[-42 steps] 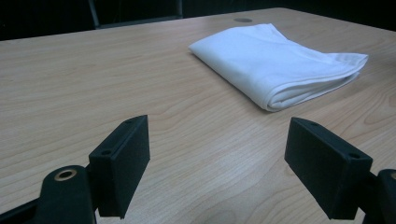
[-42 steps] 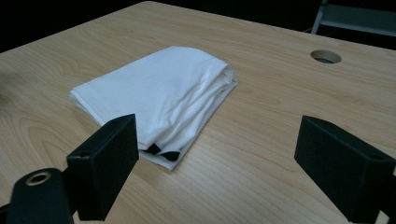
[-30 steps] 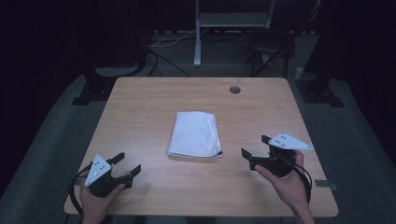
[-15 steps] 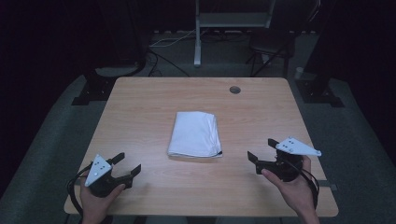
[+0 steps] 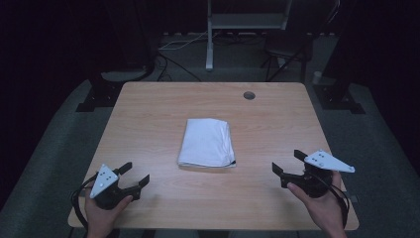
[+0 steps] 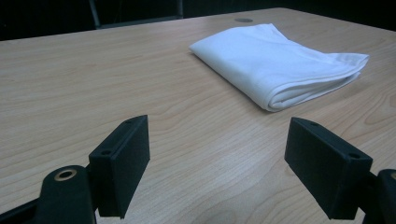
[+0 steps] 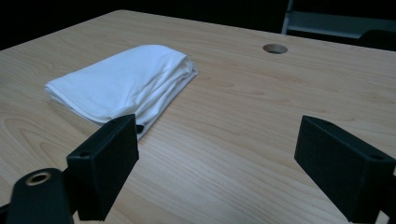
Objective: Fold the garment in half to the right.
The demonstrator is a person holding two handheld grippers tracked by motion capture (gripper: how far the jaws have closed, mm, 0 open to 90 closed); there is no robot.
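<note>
A folded white cloth [image 5: 206,143] lies flat in the middle of the wooden table [image 5: 148,114]. My left gripper [image 5: 134,174] rests near the front left corner, open and holding nothing, well to the left of the cloth. My right gripper [image 5: 288,161] hovers near the front right edge, open too, with a bare gap between it and the cloth. In the left gripper view the cloth [image 6: 280,63] lies ahead and to the right of the jaws. From the right gripper the cloth [image 7: 123,81] shows ahead on the left, just past the left jaw.
A round cable hole [image 5: 249,95] sits in the table near the far edge, and appears as a cable hole [image 7: 274,48] ahead of the right jaws. Beyond the table stand a metal stand [image 5: 210,34], cables and dark chair legs on a grey floor.
My right gripper has drifted to the right and slightly toward the front edge, away from the cloth. The left gripper and the cloth have stayed put.
</note>
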